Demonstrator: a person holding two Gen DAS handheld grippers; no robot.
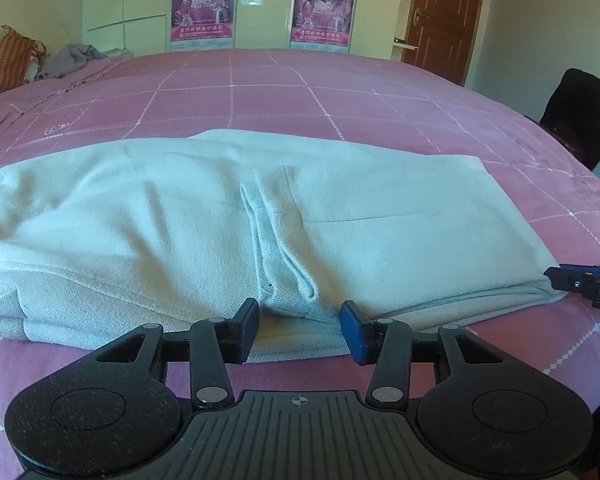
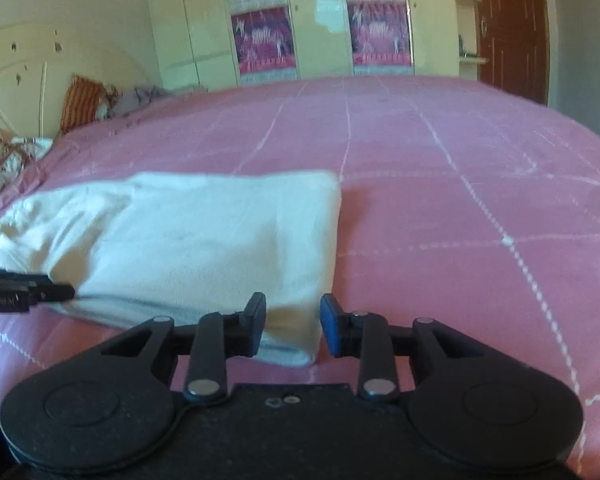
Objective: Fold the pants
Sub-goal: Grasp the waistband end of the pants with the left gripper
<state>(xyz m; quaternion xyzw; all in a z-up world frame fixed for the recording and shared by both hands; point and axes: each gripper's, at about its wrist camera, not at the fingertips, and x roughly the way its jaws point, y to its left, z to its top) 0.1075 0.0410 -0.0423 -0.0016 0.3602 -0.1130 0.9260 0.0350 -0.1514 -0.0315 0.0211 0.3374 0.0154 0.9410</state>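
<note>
Pale grey-white pants lie folded lengthwise on the pink bed, hems overlapping near the middle front. My left gripper is open at the pants' near edge, its jaws standing either side of the hem fold. My right gripper is open at the near right corner of the pants, jaws either side of the corner. The right gripper also shows at the right edge of the left wrist view, and the left gripper shows at the left edge of the right wrist view.
A pink bedspread with white grid lines covers the bed. An orange striped pillow and grey clothes lie at the head. A black chair stands to the right. Wardrobes and a brown door stand behind.
</note>
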